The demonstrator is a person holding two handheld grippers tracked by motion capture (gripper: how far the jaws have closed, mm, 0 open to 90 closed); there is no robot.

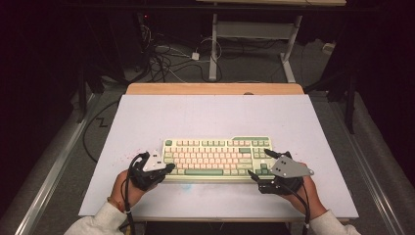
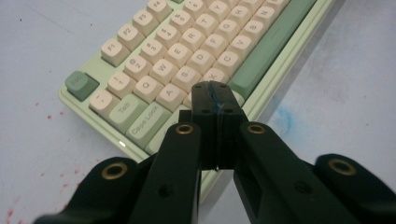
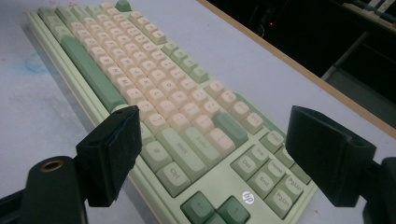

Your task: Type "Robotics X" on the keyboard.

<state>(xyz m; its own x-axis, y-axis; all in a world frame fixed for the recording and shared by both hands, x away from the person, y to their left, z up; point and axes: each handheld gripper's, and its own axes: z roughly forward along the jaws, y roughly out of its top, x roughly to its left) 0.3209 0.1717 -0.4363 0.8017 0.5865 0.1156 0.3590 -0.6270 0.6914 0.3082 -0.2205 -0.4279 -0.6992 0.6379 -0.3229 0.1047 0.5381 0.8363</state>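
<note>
A pale green keyboard [image 1: 218, 156] with cream and green keys lies on the white table top, near the front. My left gripper [image 1: 170, 167] hovers at the keyboard's [image 2: 187, 60] left front corner; its jaws meet with nothing between them, and my left gripper [image 2: 215, 98] hangs just above the lower-left keys. My right gripper [image 1: 259, 164] sits at the keyboard's right end with its jaws spread wide. In the right gripper view my right gripper [image 3: 212, 140] straddles the right-hand keys of the keyboard [image 3: 154, 98], and the pads touch nothing.
The white table top [image 1: 210, 115] has a wooden strip [image 1: 215, 88] along its far edge. Red specks and a faint blue smudge [image 2: 285, 122] mark the surface near the keyboard. Cables and desk legs stand on the floor beyond the table.
</note>
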